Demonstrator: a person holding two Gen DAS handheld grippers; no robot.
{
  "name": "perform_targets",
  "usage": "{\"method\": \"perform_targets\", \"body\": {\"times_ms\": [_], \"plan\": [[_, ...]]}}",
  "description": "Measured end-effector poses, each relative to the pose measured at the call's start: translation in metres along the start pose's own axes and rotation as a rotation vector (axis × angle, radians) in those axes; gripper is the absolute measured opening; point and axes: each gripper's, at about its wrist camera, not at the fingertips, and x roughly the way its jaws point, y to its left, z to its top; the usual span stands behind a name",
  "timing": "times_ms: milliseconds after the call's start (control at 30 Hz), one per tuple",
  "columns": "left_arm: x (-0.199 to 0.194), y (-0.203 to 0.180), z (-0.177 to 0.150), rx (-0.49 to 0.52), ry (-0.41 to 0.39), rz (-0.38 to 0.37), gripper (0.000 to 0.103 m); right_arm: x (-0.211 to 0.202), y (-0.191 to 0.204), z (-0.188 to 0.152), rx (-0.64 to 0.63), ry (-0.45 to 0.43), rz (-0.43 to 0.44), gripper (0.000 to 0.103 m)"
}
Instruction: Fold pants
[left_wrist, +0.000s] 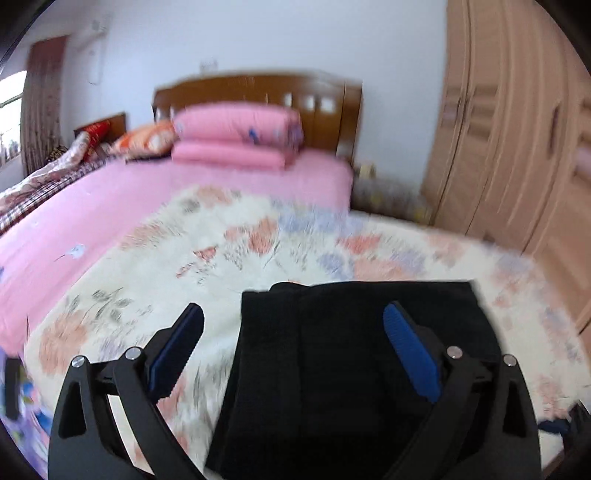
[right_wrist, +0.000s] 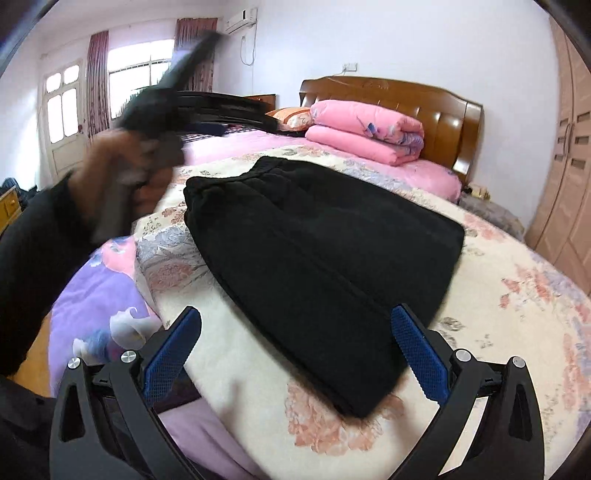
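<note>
Pants (right_wrist: 317, 258) are lying folded into a compact stack on the floral blanket (right_wrist: 517, 314) (bed), so approx. done. Left gripper (left_wrist: 291, 354) and right gripper (right_wrist: 295, 354) are both hovering wide open, holding 0 items.

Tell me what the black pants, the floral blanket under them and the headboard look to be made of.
Black pants: soft, matte knit or fleece, likely; no sheen, and a gathered elastic waistband.
Floral blanket: plush, fuzzy pile, probably fleece; its surface looks fluffy and the printed flowers have soft edges.
Headboard: glossy varnished wood or wood veneer; brown grain tone with bright highlights on its padded-looking panels.
</note>
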Motion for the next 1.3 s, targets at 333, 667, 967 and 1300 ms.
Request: {"method": "perform_targets", "body": {"times_ms": [333, 667, 967, 1300], "plan": [[-0.137, -0.050, -0.104, 0.119, -0.186, 0.120, 0.102, -0.048, -0.031, -0.018, 0.173, -0.097, -0.172, 0.099], [-0.107, -0.080, -0.128, 0.081, -0.099, 0.177, 0.102, -0.057, -0.041, -0.041, 0.215, -0.076, -0.275, 0.099], [-0.101, -0.092, -0.136, 0.116, -0.068, 0.134, 0.102, -0.071, -0.040, -0.044, 0.216, -0.150, -0.294, 0.099], [-0.103, -0.090, -0.136, 0.121, -0.082, 0.149, 0.102, -0.069, -0.034, -0.042, 0.183, -0.138, -0.294, 0.099]]}}
